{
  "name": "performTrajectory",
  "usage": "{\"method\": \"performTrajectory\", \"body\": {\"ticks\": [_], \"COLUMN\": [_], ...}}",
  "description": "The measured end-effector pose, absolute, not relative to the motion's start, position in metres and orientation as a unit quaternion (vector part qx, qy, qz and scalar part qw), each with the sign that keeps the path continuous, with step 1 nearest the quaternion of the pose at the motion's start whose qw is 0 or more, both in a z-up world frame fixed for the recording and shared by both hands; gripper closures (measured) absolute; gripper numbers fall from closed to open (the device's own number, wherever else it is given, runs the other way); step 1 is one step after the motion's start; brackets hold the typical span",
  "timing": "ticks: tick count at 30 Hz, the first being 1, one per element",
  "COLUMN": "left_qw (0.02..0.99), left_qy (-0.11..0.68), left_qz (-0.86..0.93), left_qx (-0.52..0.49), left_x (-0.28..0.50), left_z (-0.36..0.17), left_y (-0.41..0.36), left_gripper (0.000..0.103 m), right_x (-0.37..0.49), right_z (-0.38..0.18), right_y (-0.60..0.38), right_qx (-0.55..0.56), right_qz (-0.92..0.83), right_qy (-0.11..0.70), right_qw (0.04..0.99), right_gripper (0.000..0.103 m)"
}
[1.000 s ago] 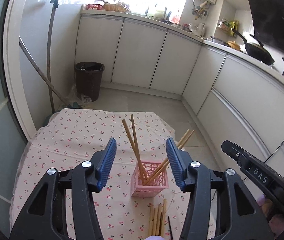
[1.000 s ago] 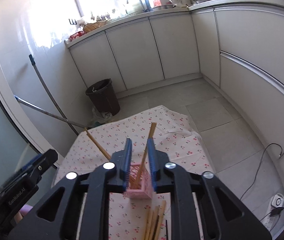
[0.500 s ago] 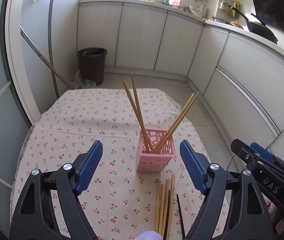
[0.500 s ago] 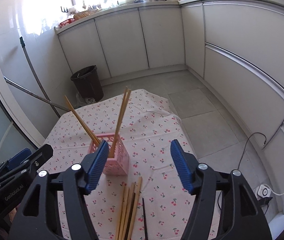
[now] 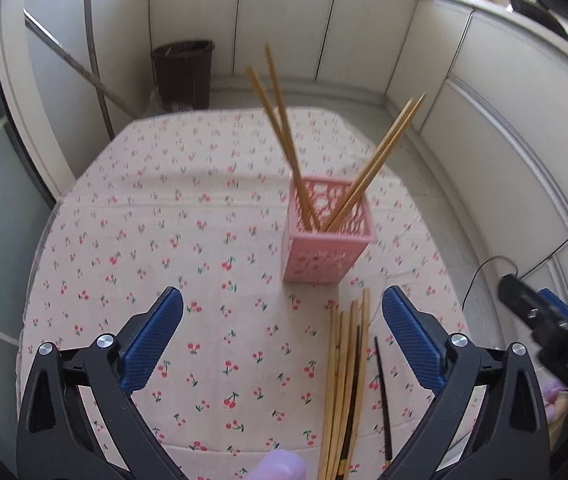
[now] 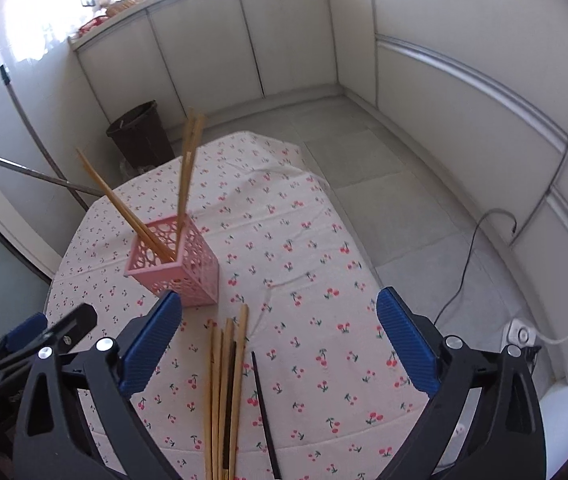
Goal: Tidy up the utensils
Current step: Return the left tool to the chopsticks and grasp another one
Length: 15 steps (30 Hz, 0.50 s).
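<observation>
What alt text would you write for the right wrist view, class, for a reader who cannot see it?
The open right gripper hovers over a cherry-print tablecloth, above a bundle of loose wooden chopsticks with a single black chopstick beside it. To the left, a pink perforated plastic holder holds four wooden chopsticks leaning outward.

White cabinets (image 6: 212,40) lined the kitchen walls and curved round the corner, with a countertop (image 5: 484,4) running above them. Bright daylight came from a window (image 6: 44,4) above the cabinets, washing out that corner. A dark brown bin (image 5: 183,74) stood on the floor against the cabinets, with two long poles (image 5: 92,40) leaning beside it. Pale grey floor tiles (image 6: 364,160) spread below the cabinets, and a black cable (image 6: 472,252) trailed across them to a white socket strip (image 6: 522,334).
</observation>
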<state>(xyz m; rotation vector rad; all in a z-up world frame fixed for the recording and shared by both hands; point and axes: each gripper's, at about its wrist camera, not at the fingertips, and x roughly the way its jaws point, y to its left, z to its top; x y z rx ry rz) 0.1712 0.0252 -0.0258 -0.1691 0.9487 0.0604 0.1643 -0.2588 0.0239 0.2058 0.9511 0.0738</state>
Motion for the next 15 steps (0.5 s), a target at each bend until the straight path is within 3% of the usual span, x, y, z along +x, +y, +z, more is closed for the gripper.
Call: {"method": "performTrajectory", "body": {"ticks": [9, 15], "left_qw": [0.78, 0.757], "left_qy": [0.604, 0.631], "left_qz": [0.036, 0.063], "left_qx": [-0.16, -0.159], "left_x": [0.204, 0.218], "left_z": [-0.116, -0.148], "left_y": [0.036, 0.029], "left_gripper": [0.007, 0.007], "right_x": [0.168, 0.171], "right_z": [-0.014, -0.034], "right_y": [-0.29, -0.299], "right_qx": [0.208, 0.265], "right_qz": [0.05, 0.057], "right_qy": [0.54, 0.57], "right_qw": [0.814, 0.775], "right_gripper": [0.008, 0.008]}}
